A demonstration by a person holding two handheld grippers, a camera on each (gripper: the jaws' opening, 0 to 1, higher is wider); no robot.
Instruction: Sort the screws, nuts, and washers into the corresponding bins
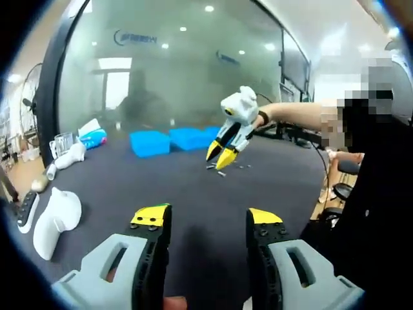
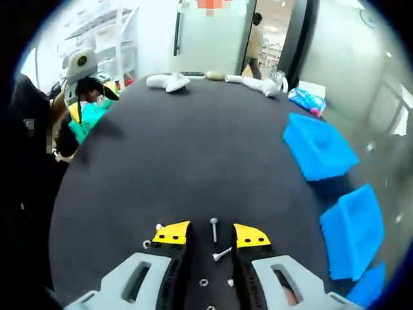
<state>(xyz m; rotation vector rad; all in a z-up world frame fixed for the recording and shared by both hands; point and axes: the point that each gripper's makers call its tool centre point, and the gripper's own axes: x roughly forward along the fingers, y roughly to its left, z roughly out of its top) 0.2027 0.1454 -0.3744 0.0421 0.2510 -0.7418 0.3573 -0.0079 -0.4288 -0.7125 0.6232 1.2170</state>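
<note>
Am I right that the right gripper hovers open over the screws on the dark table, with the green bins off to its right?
Not quite: the bins are blue, not green, as the right gripper view shows. The rest holds: the right gripper is open over the screws on the dark table.

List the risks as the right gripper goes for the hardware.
The right gripper stands open over a screw, with a second screw, a nut and a washer close by, so it might pinch two pieces or scatter them. The blue bins sit well off to the side, so a small piece might drop in transit.
</note>
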